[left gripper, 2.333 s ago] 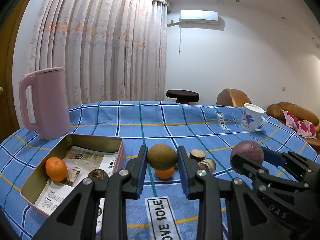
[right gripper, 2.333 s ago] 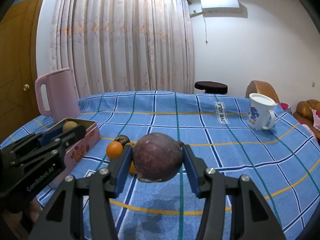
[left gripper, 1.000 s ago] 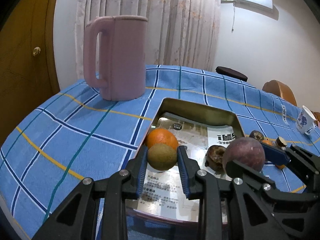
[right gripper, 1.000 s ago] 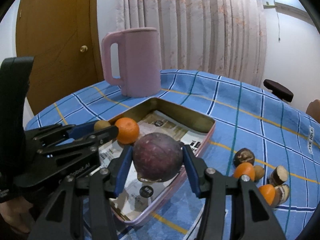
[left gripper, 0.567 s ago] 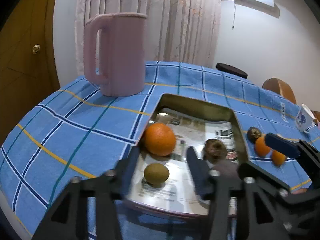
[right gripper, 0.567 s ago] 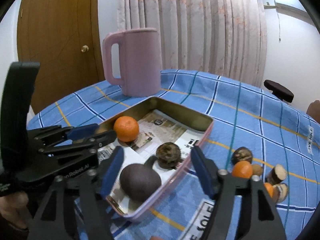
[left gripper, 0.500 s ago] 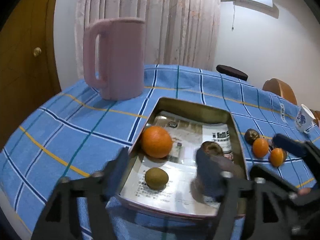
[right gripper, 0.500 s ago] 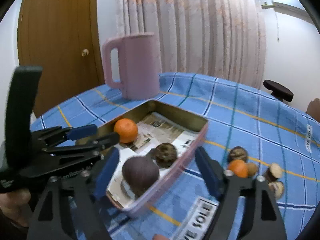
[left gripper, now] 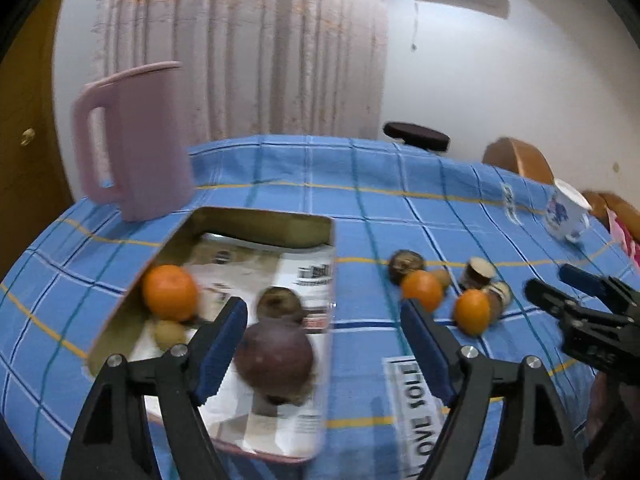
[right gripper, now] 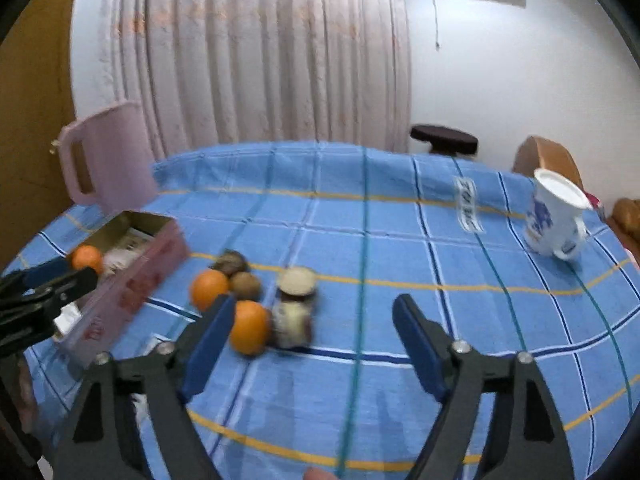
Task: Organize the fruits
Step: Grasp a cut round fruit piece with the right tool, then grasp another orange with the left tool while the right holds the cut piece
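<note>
A metal tin [left gripper: 264,220] lined with printed paper holds an orange [left gripper: 170,292], a kiwi [left gripper: 170,334], a dark wrinkled fruit [left gripper: 279,304] and a big purple fruit [left gripper: 274,356]. My left gripper [left gripper: 324,320] hovers wide open over the tin's right end, holding nothing. To the right, loose on the blue checked cloth, lie two oranges [right gripper: 249,326], a kiwi [right gripper: 245,286], a dark fruit [right gripper: 230,262] and cut brown pieces [right gripper: 296,280]. My right gripper [right gripper: 312,320] is above the cloth, jaws closing with nothing between them; the loose fruit lies just ahead of its left finger [right gripper: 208,340].
A tall pink jug [left gripper: 132,140] stands behind the tin. A white mug with blue print [right gripper: 554,216] sits at the far right of the table. Bare cloth stretches between the fruit and the mug. A dark stool [right gripper: 444,136] and a brown sofa stand beyond the table.
Both grippers let go: the kiwi and the purple fruit now lie in the tin. Both opened and swung right, the right one over to the loose fruit.
</note>
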Available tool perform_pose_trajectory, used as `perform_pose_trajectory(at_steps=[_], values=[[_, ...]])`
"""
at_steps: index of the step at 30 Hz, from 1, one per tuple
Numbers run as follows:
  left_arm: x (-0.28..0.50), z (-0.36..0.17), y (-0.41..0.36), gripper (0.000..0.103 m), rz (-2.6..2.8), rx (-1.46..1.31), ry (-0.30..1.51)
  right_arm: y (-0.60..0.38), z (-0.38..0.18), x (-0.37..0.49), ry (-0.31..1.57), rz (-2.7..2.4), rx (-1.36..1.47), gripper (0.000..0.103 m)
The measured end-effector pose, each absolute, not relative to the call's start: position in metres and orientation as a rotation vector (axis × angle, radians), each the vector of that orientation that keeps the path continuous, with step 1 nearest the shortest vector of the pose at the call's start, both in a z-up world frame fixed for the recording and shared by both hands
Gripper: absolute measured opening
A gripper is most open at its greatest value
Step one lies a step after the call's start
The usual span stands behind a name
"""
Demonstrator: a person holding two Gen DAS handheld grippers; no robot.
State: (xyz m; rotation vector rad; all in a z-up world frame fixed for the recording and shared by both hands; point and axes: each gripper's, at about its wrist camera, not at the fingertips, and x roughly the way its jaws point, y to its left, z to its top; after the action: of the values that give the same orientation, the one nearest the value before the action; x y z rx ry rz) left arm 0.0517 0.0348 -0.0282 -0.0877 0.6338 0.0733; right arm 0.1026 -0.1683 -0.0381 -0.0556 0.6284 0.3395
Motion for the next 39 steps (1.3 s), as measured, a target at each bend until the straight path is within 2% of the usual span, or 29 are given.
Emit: perform_pose_trajectory(at_steps=[2, 10, 16, 22, 23, 28, 35, 39], values=[[0.057, -0.031, 0.025, 0.08, 0.046, -0.078, 0.642, -0.167, -0.044, 0.11, 0.655, 0.353, -0.057, 0.067], [0.07, -0.04, 0.009, 0.08, 0.013, -0.049, 0.676, -0.156, -0.061, 0.131, 0.757, 0.442, -0.011, 0.062], [0.074, -0.042, 0.004, 0.08, 0.031, -0.036, 0.681, -0.161, -0.065, 0.136, 0.783, 0.502, 0.047, 0.045], [0.074, -0.039, 0.005, 0.08, 0.036, -0.05, 0.673, -0.168, -0.069, 0.137, 0.807, 0.54, 0.108, 0.04], [0.074, -0.039, 0.004, 0.08, 0.044, -0.049, 0.673, -0.165, -0.069, 0.136, 0.809, 0.539, 0.091, 0.037], [0.073, -0.038, 0.003, 0.08, 0.054, -0.049, 0.669, -0.157, -0.061, 0.123, 0.748, 0.49, 0.01, 0.036], [0.054, -0.023, -0.009, 0.08, 0.106, 0.01, 0.561, -0.176, -0.052, 0.107, 0.66, 0.363, 0.01, 0.035], [0.067, -0.028, -0.035, 0.08, 0.018, 0.05, 0.604, -0.191, -0.054, 0.112, 0.674, 0.308, 0.048, 0.036]])
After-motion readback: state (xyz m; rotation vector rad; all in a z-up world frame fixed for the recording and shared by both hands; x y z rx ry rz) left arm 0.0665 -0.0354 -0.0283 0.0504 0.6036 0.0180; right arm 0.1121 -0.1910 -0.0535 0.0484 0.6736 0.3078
